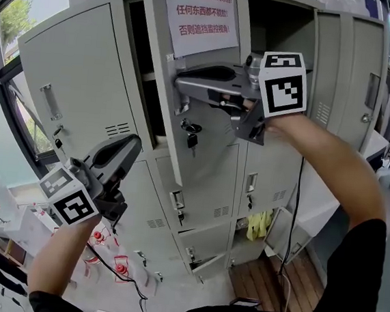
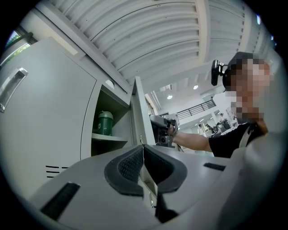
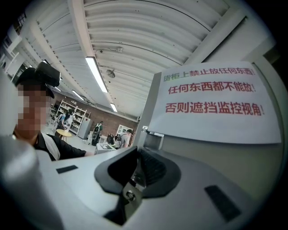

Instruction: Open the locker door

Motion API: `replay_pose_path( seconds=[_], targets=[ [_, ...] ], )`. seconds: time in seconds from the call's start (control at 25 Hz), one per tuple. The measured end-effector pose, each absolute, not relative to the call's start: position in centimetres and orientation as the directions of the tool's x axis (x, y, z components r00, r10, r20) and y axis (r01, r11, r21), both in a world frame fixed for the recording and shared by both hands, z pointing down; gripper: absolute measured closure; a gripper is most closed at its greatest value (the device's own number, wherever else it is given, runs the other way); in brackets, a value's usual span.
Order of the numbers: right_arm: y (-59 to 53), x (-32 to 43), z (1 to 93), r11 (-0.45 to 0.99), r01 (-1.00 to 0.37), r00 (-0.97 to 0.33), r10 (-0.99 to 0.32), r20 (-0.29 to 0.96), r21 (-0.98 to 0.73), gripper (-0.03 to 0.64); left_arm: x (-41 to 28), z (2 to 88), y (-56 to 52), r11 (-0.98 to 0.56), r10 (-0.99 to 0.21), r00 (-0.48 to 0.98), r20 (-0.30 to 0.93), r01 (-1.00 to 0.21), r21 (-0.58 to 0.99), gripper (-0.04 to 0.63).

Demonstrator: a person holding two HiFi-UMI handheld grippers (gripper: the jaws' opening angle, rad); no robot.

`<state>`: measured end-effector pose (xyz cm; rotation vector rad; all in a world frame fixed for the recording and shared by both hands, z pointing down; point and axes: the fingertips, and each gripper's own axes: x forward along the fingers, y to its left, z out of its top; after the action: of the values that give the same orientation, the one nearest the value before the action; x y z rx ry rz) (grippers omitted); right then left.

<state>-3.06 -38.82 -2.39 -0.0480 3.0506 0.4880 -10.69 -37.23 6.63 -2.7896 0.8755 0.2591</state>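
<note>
A bank of grey lockers (image 1: 275,173) fills the head view, and the frame cuts off its top. At the left a wide door (image 1: 71,85) stands swung open. The locker door (image 1: 212,123) to be opened carries a paper notice (image 1: 200,12) in red print. It stands partly open with its free edge turned toward the camera, and the compartment behind it is too dark to make out.

The right tongs (image 1: 179,80) reach level to that edge. The right gripper view shows their pads drawn almost together on a thin metal tab (image 3: 129,192) (whether this is the latch plate itself I cannot tell). The left tongs (image 1: 136,145) sit low at the left, in front of the wide door, with their pads meeting at the tips and nothing between them.

Both hands are mostly hidden behind the marker cubes (image 1: 284,85). The left gripper view shows a green jar (image 2: 105,123) on a shelf inside the open locker. A key (image 1: 191,136) dangles from the noticed door's lock.
</note>
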Motion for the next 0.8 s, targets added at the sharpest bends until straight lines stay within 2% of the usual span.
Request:
replay_pose_path(
  seconds=[0.32, 0.6, 0.8],
  targets=[
    [-37.7, -1.2, -2.5, 0.949, 0.071, -0.996, 0.085, -0.030, 0.306, 0.583, -9.8, 6.6, -36.6, -0.748, -0.606, 0.759, -0.239, -0.646, -0.156, 0.578],
    [-35.7, 3.2, -2.3, 0.933, 0.177, -0.981, 0.194, -0.026, 0.315, 0.583, -5.3, 7.1, -35.6, -0.726, -0.628, 0.741, -0.237, -0.668, -0.165, 0.578],
    [-35.6, 3.7, -2.3, 0.918, 0.247, -0.963, 0.267, -0.023, 0.311, 0.583, -5.2, 7.4, -36.6, -0.720, -0.642, 0.735, -0.221, -0.676, -0.156, 0.578]
  ],
)
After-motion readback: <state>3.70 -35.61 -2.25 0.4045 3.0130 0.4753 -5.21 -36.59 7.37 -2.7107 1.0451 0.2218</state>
